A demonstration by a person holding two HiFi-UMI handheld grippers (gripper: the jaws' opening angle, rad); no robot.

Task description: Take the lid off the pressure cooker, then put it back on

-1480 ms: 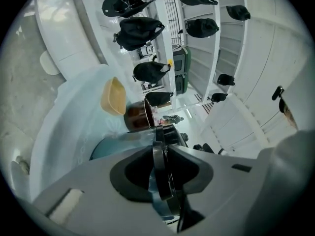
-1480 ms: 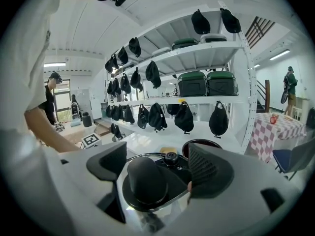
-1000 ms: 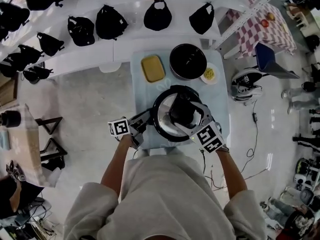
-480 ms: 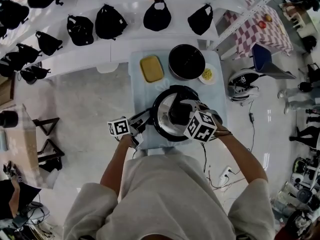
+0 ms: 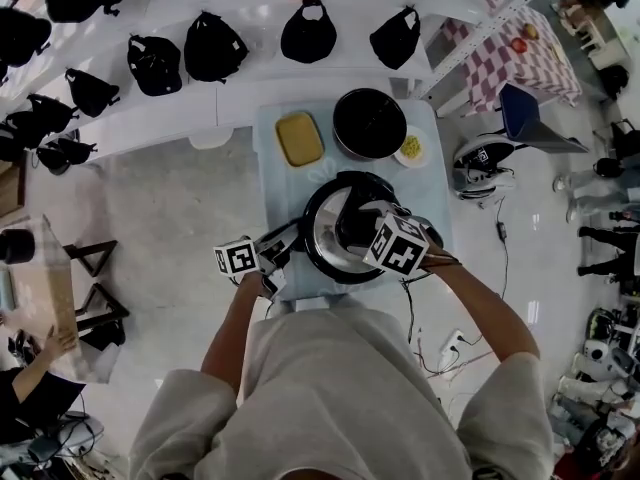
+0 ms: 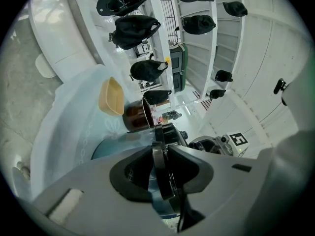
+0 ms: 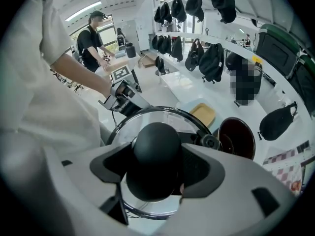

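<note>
Having just closed on the lid knob [image 7: 156, 156], right gripper [image 5: 364, 230] holds it; left gripper [image 5: 296, 235] pinches cooker edge [image 6: 165, 181].

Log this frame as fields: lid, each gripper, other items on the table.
lid: on the cooker, not yet lifted
left gripper: shut on the cooker's edge
right gripper: jaws just closing, pads on the knob
table: tan dish, black pot, plate of yellow food, all behind the cooker

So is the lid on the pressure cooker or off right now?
On. The glass lid lies level over the pressure cooker, centred on it in the head view, with its black knob upright.
</note>
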